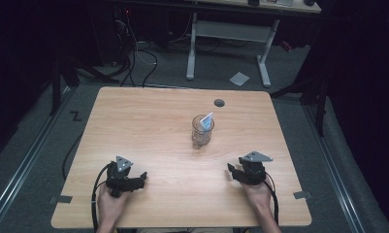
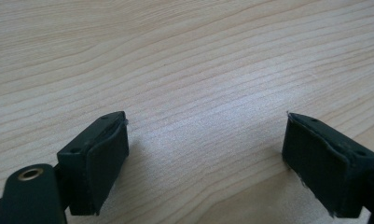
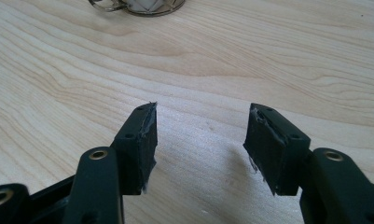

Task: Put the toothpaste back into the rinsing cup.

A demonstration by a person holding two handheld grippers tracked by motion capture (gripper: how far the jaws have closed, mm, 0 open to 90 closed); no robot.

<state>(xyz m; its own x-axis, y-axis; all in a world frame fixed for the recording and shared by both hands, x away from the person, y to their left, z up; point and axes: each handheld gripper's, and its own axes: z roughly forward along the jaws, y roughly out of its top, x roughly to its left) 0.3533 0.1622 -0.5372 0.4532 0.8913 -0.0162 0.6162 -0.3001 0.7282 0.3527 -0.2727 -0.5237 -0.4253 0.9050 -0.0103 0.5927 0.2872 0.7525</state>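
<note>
Glass jar (image 1: 202, 132), clear, upright, with a pale blue-and-white packet (image 1: 207, 120) leaning out of its mouth; stands mid-table on the light wooden tabletop (image 1: 148, 121), well apart from both tools and far of them. Left gripper (image 1: 142, 176), black, rests at the near left in a hand (image 1: 110, 201), jaws spread wide over bare wood. Right gripper (image 1: 229, 169), black, sits at the near right, hand (image 1: 258, 194) behind it, jaws parted with nothing between them. In the right gripper view only the jar's base (image 3: 138, 5) shows, cut off by the top edge. Packet print too small to read.
</note>
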